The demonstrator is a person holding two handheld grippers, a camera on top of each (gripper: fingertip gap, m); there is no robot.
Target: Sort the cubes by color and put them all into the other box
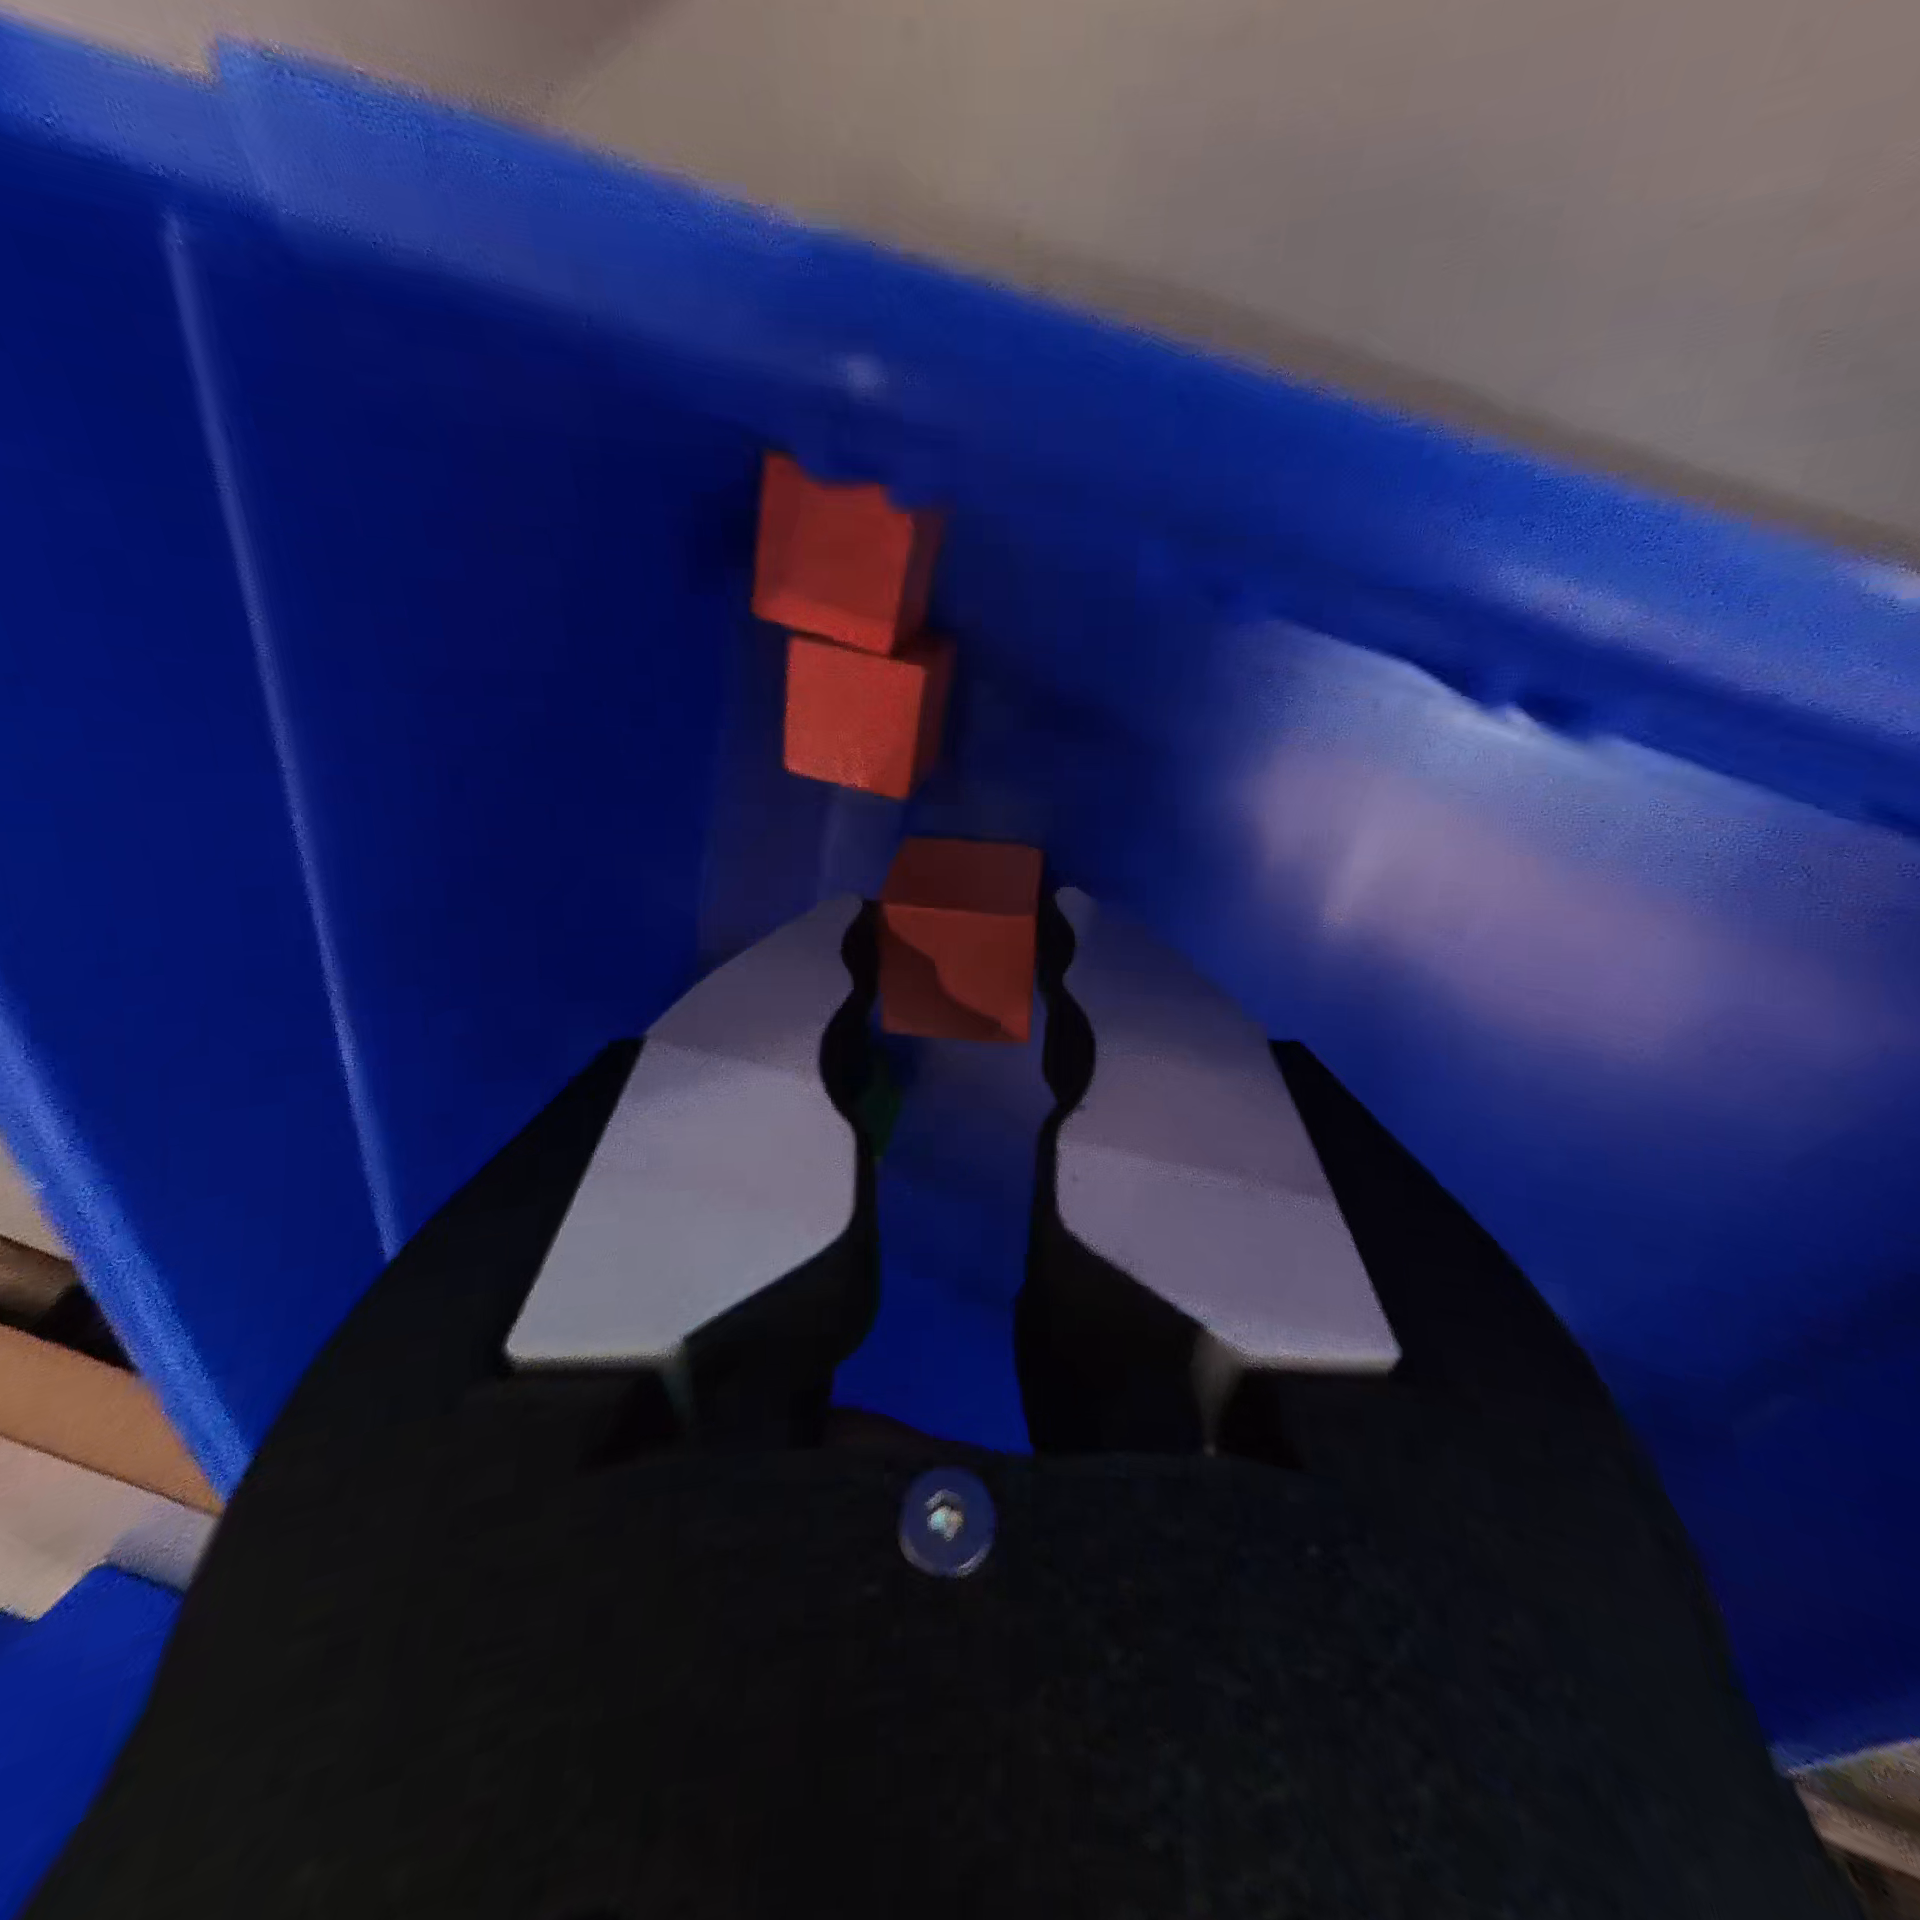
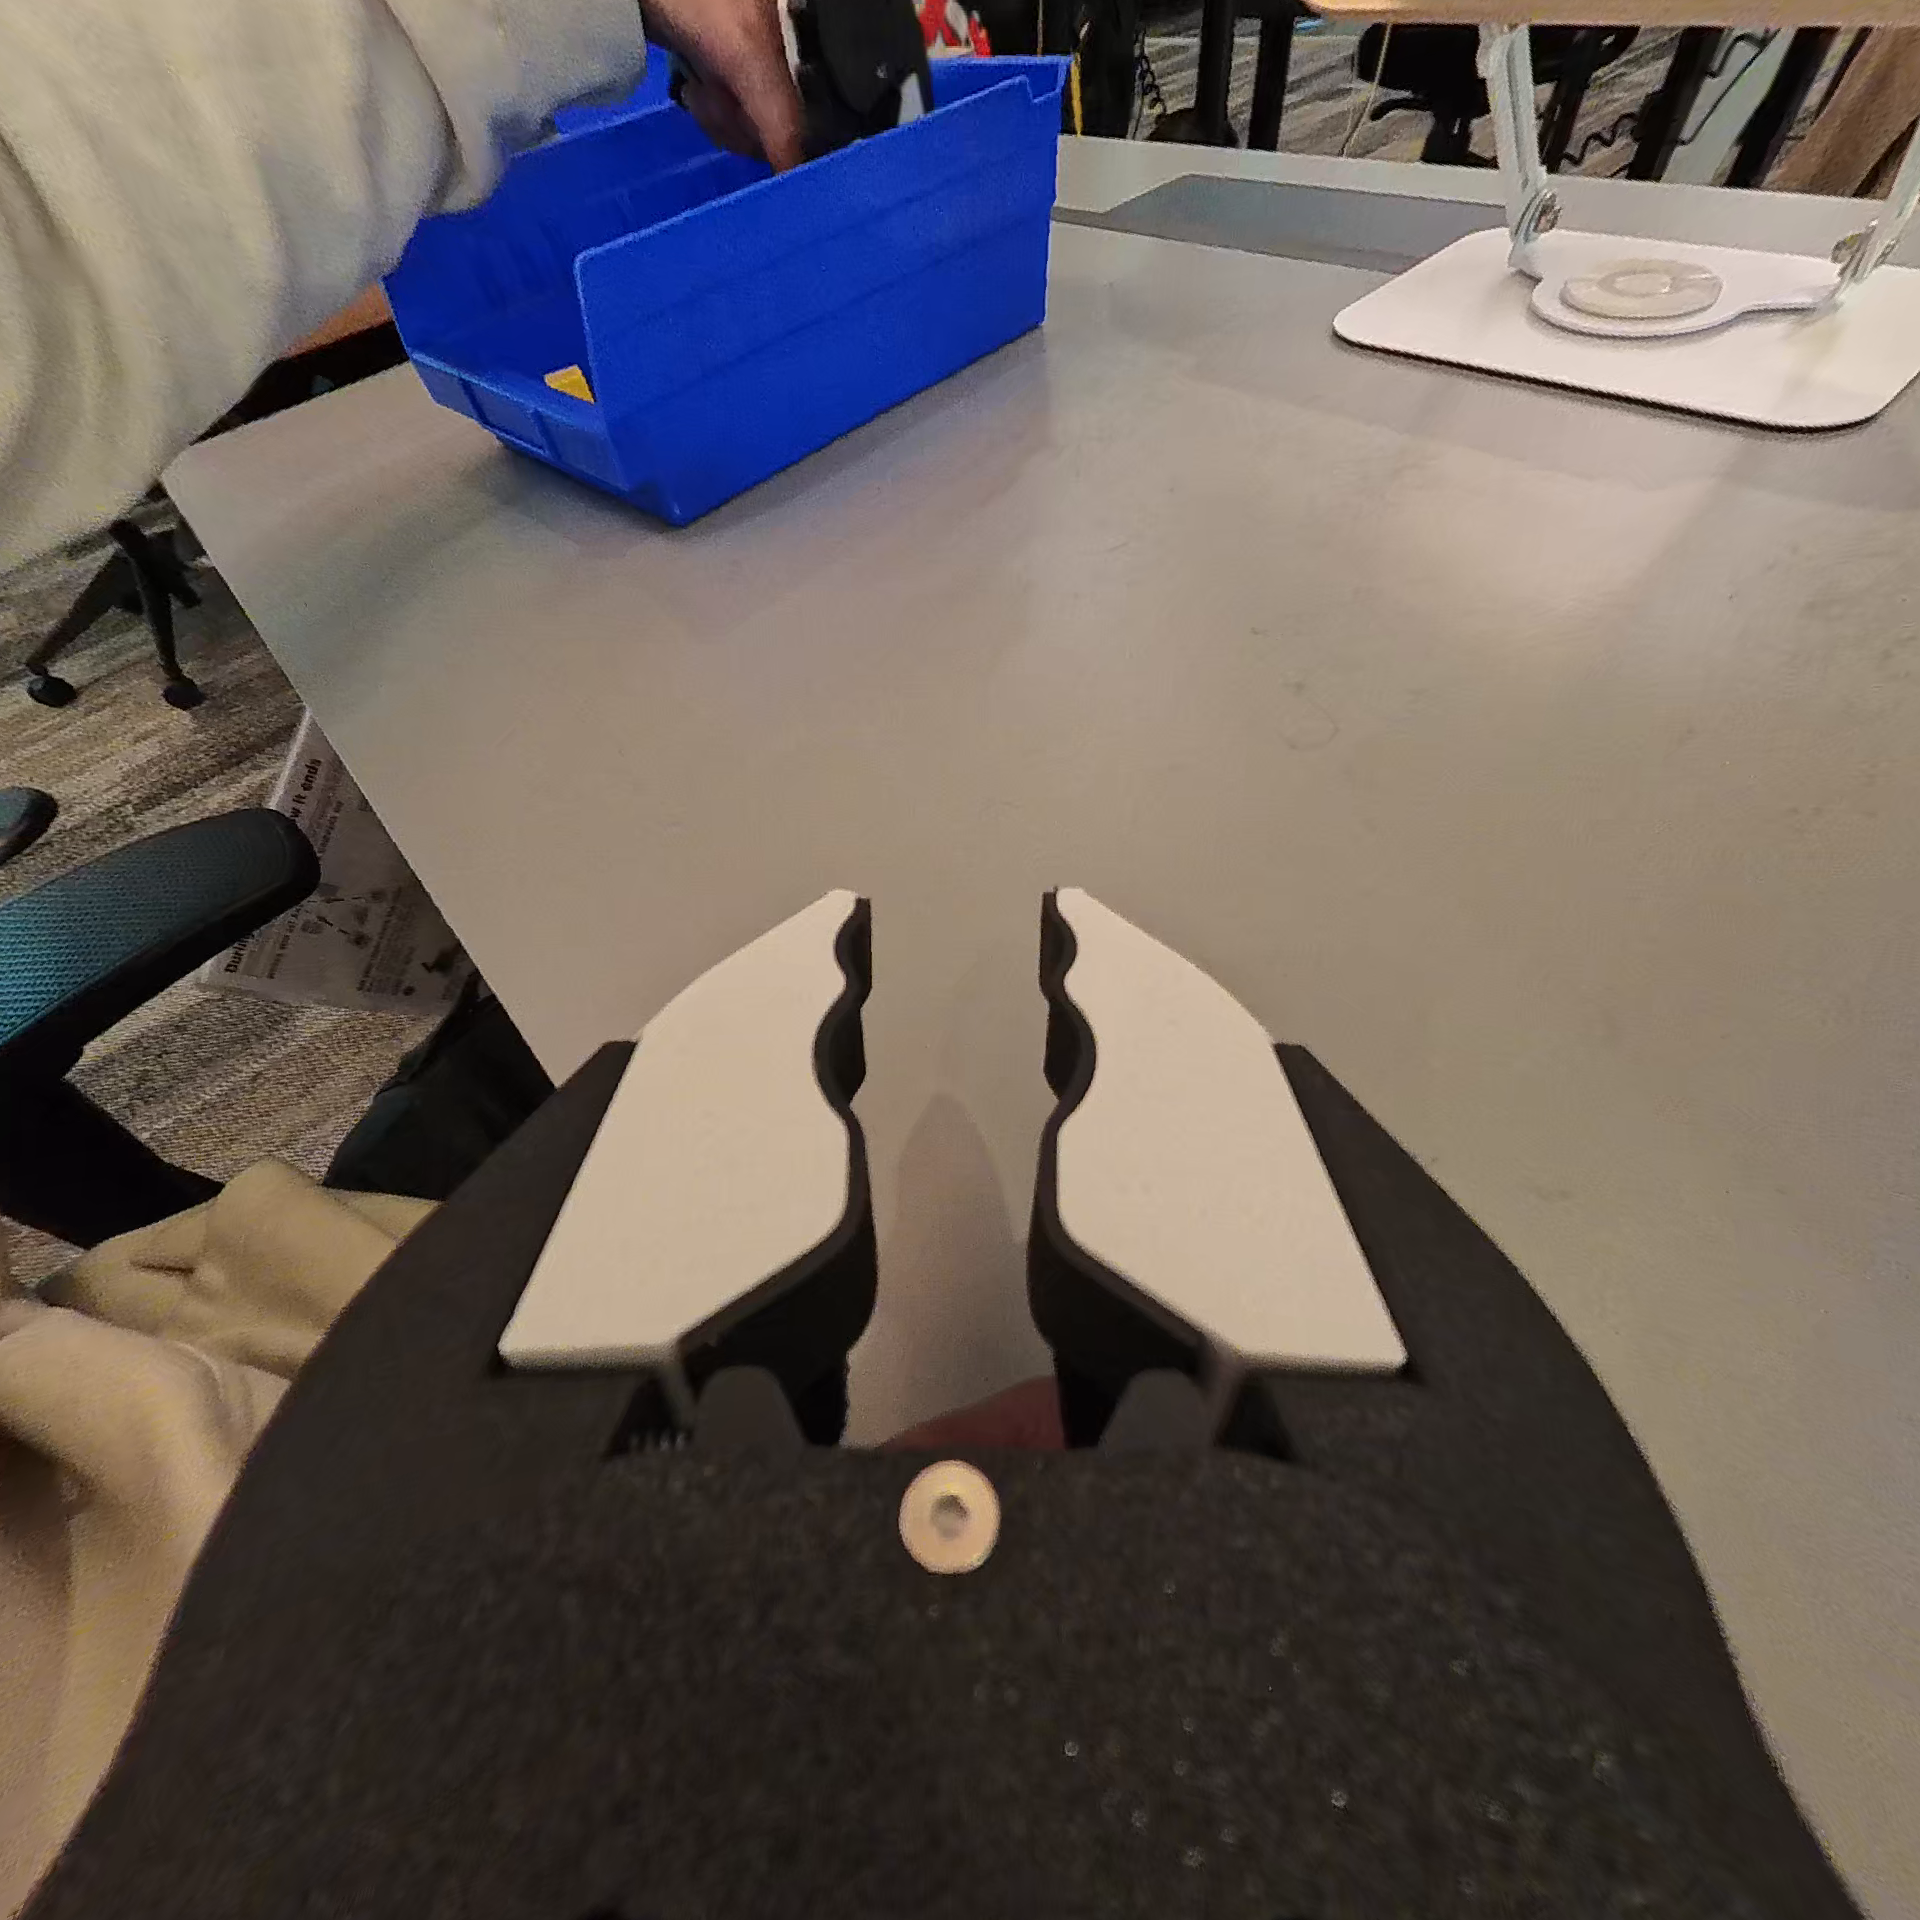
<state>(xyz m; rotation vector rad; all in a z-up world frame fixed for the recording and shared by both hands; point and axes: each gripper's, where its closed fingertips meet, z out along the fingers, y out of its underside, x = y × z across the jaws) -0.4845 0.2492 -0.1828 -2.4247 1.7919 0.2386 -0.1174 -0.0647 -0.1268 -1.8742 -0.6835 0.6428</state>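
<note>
Inside the blue box (image 1: 1351,644) the left tongs (image 1: 956,914) grip a red cube (image 1: 956,966) just near of two more red cubes (image 1: 847,634); the right tongs (image 2: 956,909) hover parted and empty over the grey tabletop (image 2: 1247,675).

Both grippers same build: left gripper (image 1: 956,935) and right gripper (image 2: 956,935) each have a black, grainy-textured body flaring wide toward the camera. Two fingers (image 2: 717,1122) per unit, flat pale-grey top plates, black wavy inner edges. One round silver screw (image 2: 948,1517) centred on the body behind the finger roots. Person wears a cream long sleeve (image 2: 208,208), loose fabric.
</note>
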